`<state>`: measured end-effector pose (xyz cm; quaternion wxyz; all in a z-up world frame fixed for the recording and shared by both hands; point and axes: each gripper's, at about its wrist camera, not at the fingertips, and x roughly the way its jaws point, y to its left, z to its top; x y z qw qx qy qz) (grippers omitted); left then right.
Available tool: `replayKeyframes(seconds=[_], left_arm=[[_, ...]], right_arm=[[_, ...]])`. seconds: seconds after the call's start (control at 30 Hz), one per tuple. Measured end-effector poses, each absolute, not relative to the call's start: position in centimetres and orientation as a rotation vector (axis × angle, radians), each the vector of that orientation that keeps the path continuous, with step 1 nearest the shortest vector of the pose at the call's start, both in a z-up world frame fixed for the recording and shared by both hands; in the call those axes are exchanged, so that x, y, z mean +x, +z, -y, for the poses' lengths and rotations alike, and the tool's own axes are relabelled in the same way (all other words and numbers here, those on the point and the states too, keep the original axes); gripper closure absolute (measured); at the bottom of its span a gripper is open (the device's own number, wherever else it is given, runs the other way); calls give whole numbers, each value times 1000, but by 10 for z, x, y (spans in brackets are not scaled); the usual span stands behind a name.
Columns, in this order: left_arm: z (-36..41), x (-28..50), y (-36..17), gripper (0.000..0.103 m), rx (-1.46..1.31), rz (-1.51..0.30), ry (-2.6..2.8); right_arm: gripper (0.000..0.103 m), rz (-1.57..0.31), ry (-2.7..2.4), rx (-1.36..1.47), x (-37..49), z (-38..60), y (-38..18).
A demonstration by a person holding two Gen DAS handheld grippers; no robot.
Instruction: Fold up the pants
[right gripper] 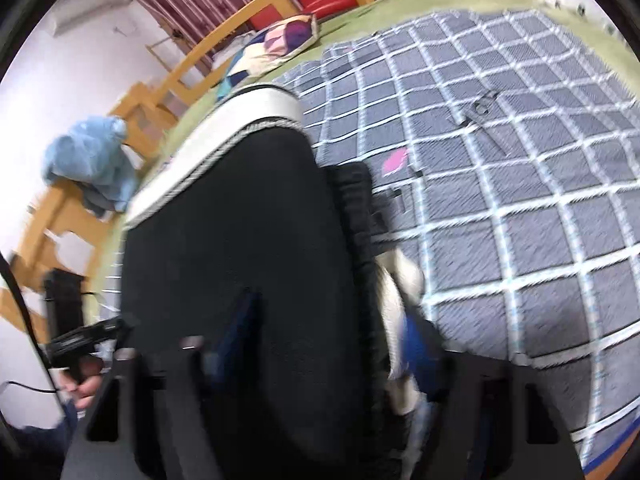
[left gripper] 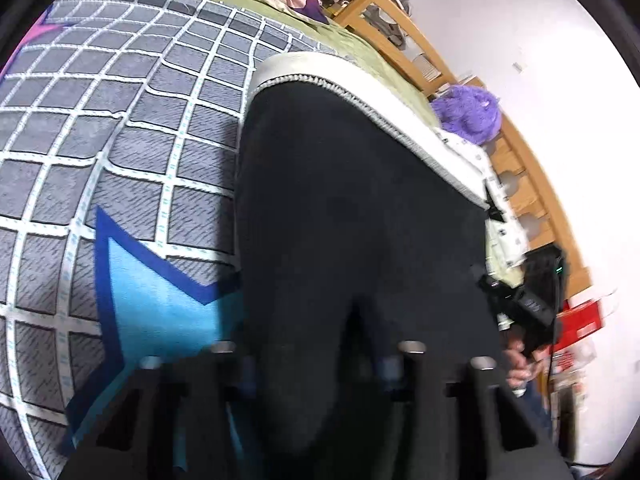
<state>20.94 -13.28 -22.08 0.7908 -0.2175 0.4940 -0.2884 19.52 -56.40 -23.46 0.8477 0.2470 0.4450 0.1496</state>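
The bed (left gripper: 360, 46) fills both views, its green sheet under a grey blanket (left gripper: 120, 128) with a white grid and a blue star shape. A wooden bed frame (right gripper: 168, 80) runs along the white wall behind it. On the blanket, right in front of me, hang and drape the black pants (left gripper: 352, 208), their white waistband (left gripper: 320, 68) at the far end, away from my hands. The dark fabric runs from that band straight down into both of my tools.

My left tool (left gripper: 316, 350) is clenched on the pants, cloth bunched between its fingers. My right tool (right gripper: 316, 356) likewise grips the pants; black cloth and a fold of white fabric are pressed between its fingers.

A patterned pillow (right gripper: 272, 46) lies near the head of the bed. A light blue cloth (right gripper: 92, 160) is heaped on the frame in the right view, and a purple fluffy thing (left gripper: 468, 114) sits at the bed's edge in the left view.
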Motion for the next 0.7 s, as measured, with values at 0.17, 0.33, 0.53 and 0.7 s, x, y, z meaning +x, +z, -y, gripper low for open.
replayKeyframes(seconds=[0.17,0.33,0.53,0.7], left_arm=[[134,211,-184,90,-394,-984,-645],[79,214,-145,92,-438,-908,-631],[-24,210,-138,92,-357,-895,-451],[-65,214,-176,71,-308,-995,-354]], right_arm=[[73,-916,238,472,190,550,-211],[80,-829,258,473,174,507,-164],[80,-829,405,455,189,389,-169],[75,-808,363,422,211,332,-187]])
